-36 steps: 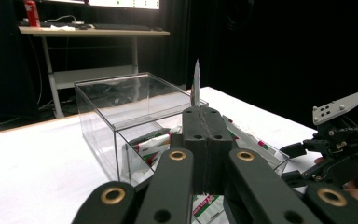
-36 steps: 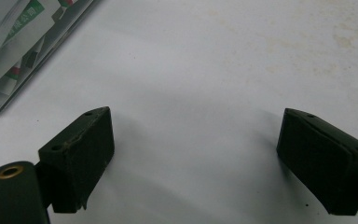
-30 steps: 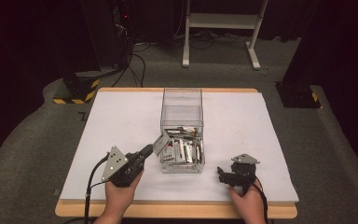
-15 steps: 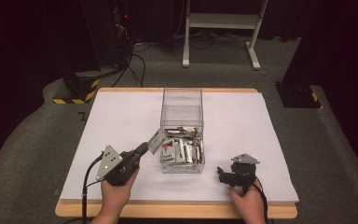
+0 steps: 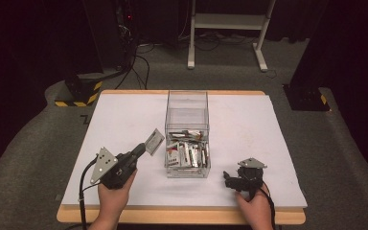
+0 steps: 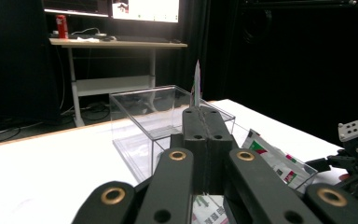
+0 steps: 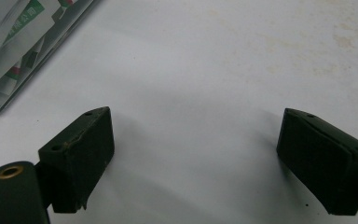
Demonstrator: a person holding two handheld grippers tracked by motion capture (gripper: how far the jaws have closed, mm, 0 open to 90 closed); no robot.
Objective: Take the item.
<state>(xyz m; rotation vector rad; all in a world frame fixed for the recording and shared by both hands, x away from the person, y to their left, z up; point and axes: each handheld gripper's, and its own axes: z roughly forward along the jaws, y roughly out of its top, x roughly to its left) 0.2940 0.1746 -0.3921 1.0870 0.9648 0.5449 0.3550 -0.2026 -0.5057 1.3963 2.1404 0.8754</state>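
At the near edge of the white table (image 5: 124, 120), the person's left hand (image 5: 112, 199) holds the left gripper (image 5: 143, 149) toward the near-left corner, angled up and toward the middle. Its jaws are pressed together on a flat silvery packet (image 5: 154, 141), which sticks out past the tips and hangs above the surface, just beside the left wall of the clear box (image 5: 187, 110). In the left gripper view the packet (image 6: 196, 84) stands edge-on, rising straight out of the clamped jaws, with the clear box (image 6: 135, 116) behind it.

Toward the near-right corner, the right hand (image 5: 254, 208) holds the right gripper (image 5: 228, 179) low at the surface, pointing left toward the box and a little apart from it. Its jaws stand wide apart with nothing between them, bare white tabletop (image 7: 191, 70) showing in the gap.

The clear box sits in the middle of the table, running from near to far. Its near half holds a heap of small sachets (image 5: 187, 153) printed in white, red and green; the far half looks bare.

Beyond the far edge lie grey carpet, a white desk frame (image 5: 225, 21) and black cables (image 5: 139, 62)
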